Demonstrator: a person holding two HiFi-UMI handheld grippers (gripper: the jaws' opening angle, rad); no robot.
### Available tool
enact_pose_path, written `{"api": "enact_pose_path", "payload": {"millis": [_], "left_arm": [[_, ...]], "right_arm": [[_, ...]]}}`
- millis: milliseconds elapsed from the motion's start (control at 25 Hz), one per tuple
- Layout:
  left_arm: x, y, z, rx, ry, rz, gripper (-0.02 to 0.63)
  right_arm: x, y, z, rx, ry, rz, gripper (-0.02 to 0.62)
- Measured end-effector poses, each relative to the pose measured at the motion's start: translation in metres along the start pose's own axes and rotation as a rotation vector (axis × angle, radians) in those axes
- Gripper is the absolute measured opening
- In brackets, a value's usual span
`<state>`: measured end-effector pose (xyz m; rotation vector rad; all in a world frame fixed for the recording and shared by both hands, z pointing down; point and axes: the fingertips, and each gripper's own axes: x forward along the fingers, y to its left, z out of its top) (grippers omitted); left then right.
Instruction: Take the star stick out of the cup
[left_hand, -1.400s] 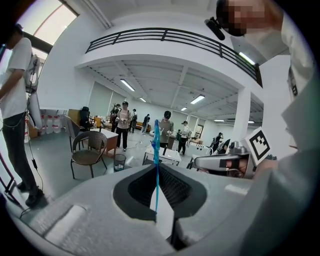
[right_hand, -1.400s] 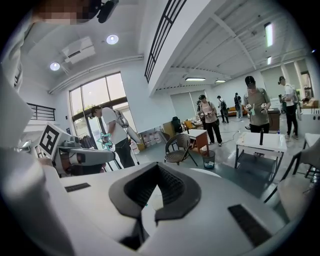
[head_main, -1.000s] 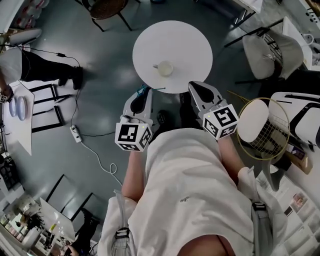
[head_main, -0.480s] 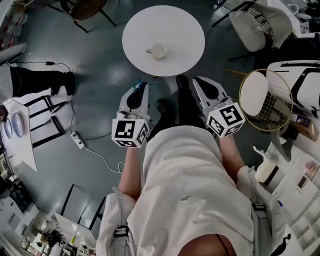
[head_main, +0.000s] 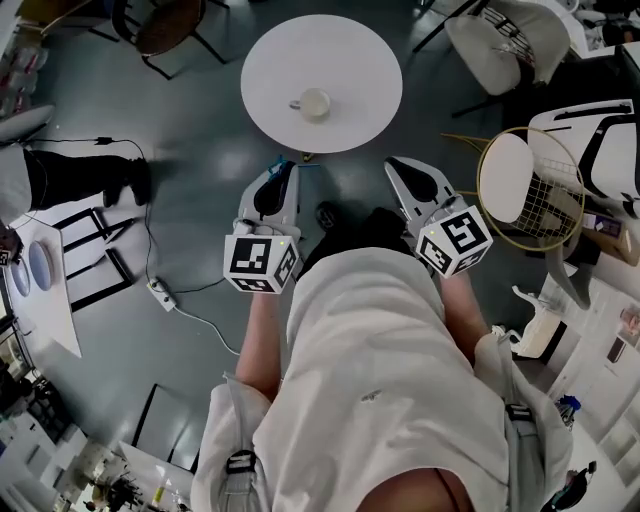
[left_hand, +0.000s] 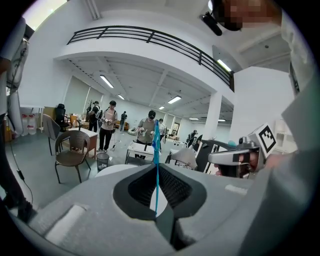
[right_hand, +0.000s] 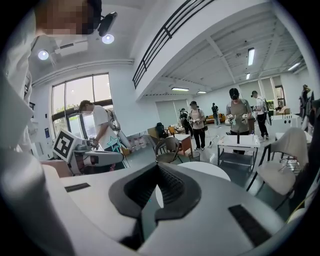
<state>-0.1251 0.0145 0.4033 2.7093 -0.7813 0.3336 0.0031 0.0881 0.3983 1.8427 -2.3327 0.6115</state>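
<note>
While standing back from table (head_main: 350, 60) and cup (head_main: 314, 103), clamps star stick (left_hand: 156, 145) upright in left gripper (left_hand: 158, 172) to keep it clear, right gripper (right_hand: 159, 172) closed on nothing.

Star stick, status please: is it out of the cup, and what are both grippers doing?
Left gripper shut on star stick. Right gripper shut, empty. Stick out of cup; cup on round table. Nothing blocking.

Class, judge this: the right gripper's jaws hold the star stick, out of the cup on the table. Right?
No: the left gripper holds the star stick, out of the cup on the table. The left gripper view shows it.
</note>
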Motion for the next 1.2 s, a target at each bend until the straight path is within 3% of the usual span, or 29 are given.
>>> {"api": "enact_pose_path", "payload": {"millis": [240,1200], "left_arm": [[0.002,0.001,0.011,0.005,-0.022,0.017,0.021],[-0.007,-0.007,0.007,0.016,-0.023,0.037,0.021]], "right_arm": [[0.001,-0.005,0.018,-0.062,-0.024,-0.006,0.006],[-0.006,0.003,0.006,-0.073,0.001,0.017,0.006]]}}
